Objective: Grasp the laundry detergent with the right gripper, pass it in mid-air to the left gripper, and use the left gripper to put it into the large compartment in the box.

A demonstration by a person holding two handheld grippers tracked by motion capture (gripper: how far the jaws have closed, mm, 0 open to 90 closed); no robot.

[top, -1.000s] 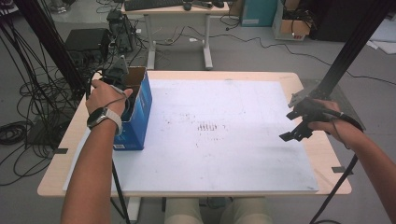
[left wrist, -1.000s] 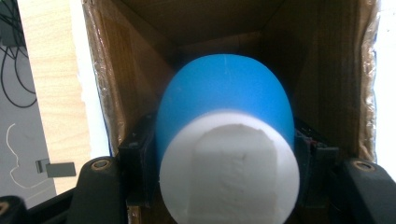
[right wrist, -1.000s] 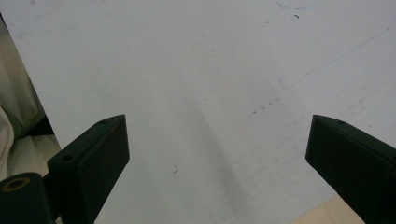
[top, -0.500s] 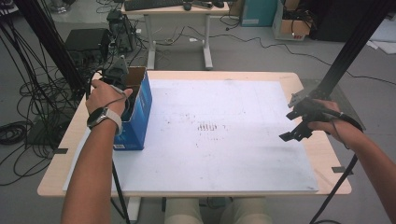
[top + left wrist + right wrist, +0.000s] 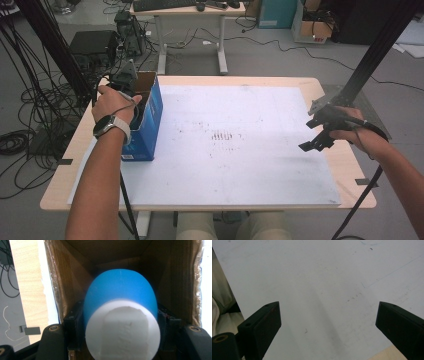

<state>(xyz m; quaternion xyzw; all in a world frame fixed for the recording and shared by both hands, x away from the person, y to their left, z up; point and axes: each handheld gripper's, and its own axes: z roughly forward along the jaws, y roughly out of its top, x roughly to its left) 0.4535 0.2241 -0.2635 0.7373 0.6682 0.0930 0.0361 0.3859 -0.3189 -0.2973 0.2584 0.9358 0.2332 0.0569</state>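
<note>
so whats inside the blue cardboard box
The left gripper is shut on a blue and white cup inside the box. The cup covers the box floor behind it.

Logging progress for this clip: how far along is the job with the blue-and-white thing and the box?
Done: the left gripper is shut on the blue-and-white object, inside the open cardboard box. In hand: that grip. Left: whether it goes in or comes out is unclear. The right gripper waits open over the white board.

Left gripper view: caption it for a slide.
Left tongs shut on a blue-and-white object inside the cardboard box.
</note>
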